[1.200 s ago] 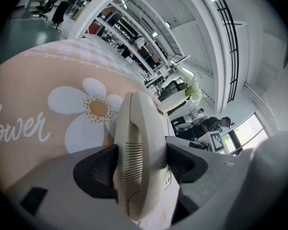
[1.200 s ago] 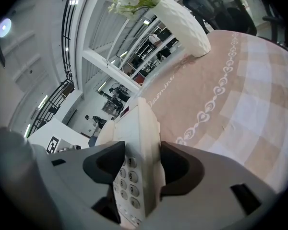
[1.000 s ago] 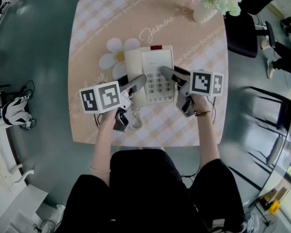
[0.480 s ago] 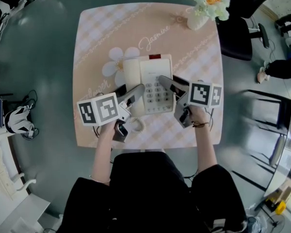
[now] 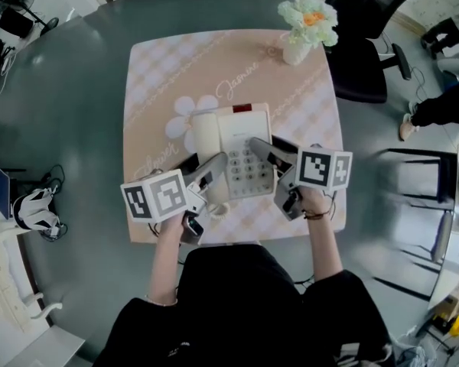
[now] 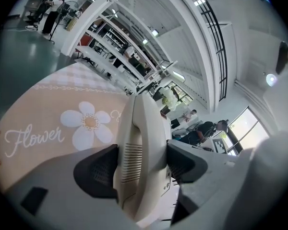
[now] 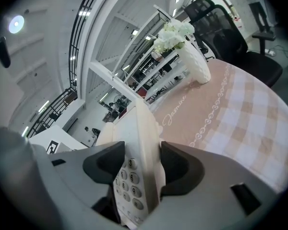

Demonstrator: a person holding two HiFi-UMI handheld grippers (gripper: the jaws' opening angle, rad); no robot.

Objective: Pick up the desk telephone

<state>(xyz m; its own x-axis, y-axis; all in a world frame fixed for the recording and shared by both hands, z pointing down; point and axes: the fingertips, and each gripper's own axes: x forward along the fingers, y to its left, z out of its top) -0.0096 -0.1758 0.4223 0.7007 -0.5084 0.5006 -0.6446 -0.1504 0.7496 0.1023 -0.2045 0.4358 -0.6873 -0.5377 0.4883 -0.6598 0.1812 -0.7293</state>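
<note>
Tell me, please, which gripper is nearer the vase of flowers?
Right. The right gripper clamps the telephone on its keypad side, the side toward the vase; the left gripper clamps the handset on the far side.

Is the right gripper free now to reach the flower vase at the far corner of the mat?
Probably not: the right gripper is shut on the desk telephone and must let go first. Nothing else on the mat stands between it and the flower vase.

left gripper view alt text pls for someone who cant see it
The left gripper clamps the cream handset side of the desk telephone between its dark jaws. Behind lies a peach tablecloth printed with a white daisy and the word Flower.
</note>
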